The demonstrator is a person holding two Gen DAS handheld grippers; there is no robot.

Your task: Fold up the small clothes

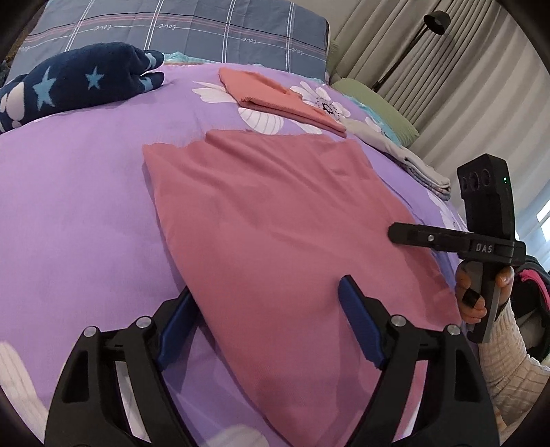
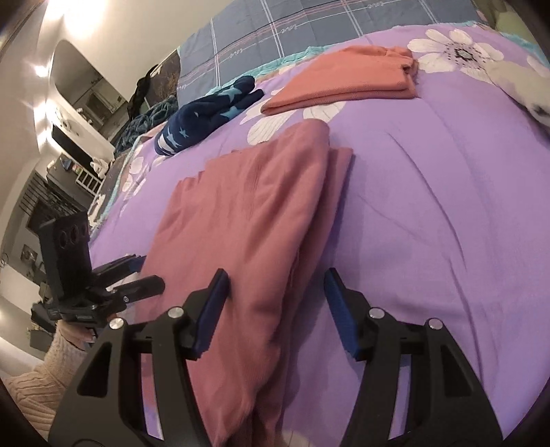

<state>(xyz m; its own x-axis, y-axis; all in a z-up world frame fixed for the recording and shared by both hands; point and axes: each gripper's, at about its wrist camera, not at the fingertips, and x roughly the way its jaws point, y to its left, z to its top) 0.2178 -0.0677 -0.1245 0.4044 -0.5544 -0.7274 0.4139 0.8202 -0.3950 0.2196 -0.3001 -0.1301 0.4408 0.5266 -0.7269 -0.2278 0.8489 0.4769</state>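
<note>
A dusty-pink garment (image 1: 275, 220) lies flat on the purple bedspread (image 1: 86, 206), folded lengthwise. My left gripper (image 1: 268, 292) is open over its near left edge. My right gripper (image 2: 275, 278) is open over the garment's (image 2: 247, 220) near right edge, where folded layers show. The right gripper also shows in the left wrist view (image 1: 398, 233) at the garment's right side. The left gripper shows in the right wrist view (image 2: 144, 275) at the garment's left side. Neither holds cloth.
A folded salmon garment (image 1: 275, 96) lies farther up the bed, also in the right wrist view (image 2: 347, 79). A navy star-print item (image 1: 75, 86) lies at the far left. Folded pale clothes (image 1: 405, 158) sit at the right edge. A plaid pillow (image 1: 178, 31) is at the head.
</note>
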